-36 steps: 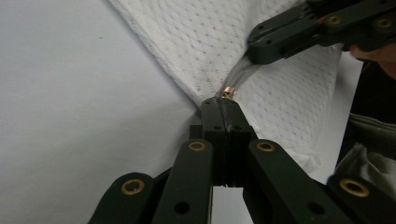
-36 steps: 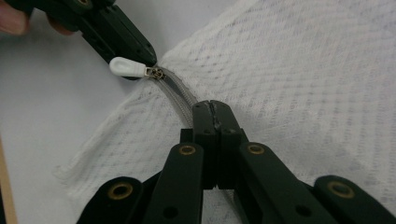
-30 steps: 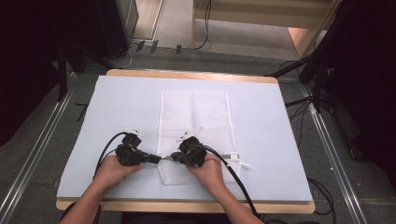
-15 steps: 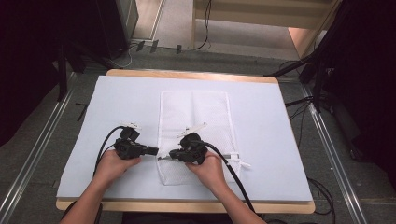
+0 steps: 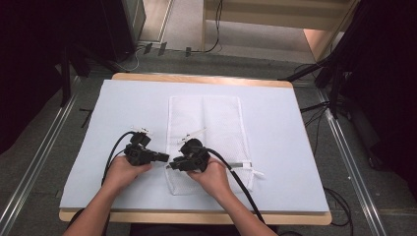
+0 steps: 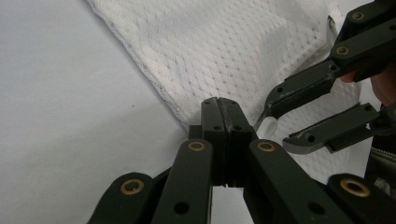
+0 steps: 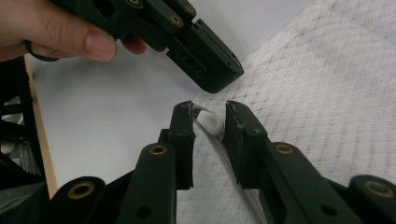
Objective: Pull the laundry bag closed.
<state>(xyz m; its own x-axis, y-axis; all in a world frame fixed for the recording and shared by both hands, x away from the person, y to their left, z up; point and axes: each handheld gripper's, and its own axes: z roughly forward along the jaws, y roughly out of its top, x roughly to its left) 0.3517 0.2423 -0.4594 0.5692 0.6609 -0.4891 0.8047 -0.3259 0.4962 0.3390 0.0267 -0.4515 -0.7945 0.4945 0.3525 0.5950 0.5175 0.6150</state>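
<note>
White mesh bag [image 5: 205, 132] is lying flat mid-table on the pale blue sheet [image 5: 275, 123], and your left gripper [image 6: 219, 109] is pinching its near-left edge, jaws pressed together. Your right gripper [image 7: 208, 122] has just been opening; the white zipper pull [image 7: 209, 122] is sitting between its spread jaws. Wooden table edge [image 5: 196, 216] is showing below; grey floor [image 5: 354, 162] and cables [image 5: 319, 105] are surrounding it

Even, soft light fell from above on the pale table cover [image 5: 275, 132] — no glare, only faint shadows under the hands. The room around it lay dark. The high view was slightly soft; in both gripper views the nearest black jaws blurred — the white mesh bag [image 6: 243, 51] stayed sharper.
</note>
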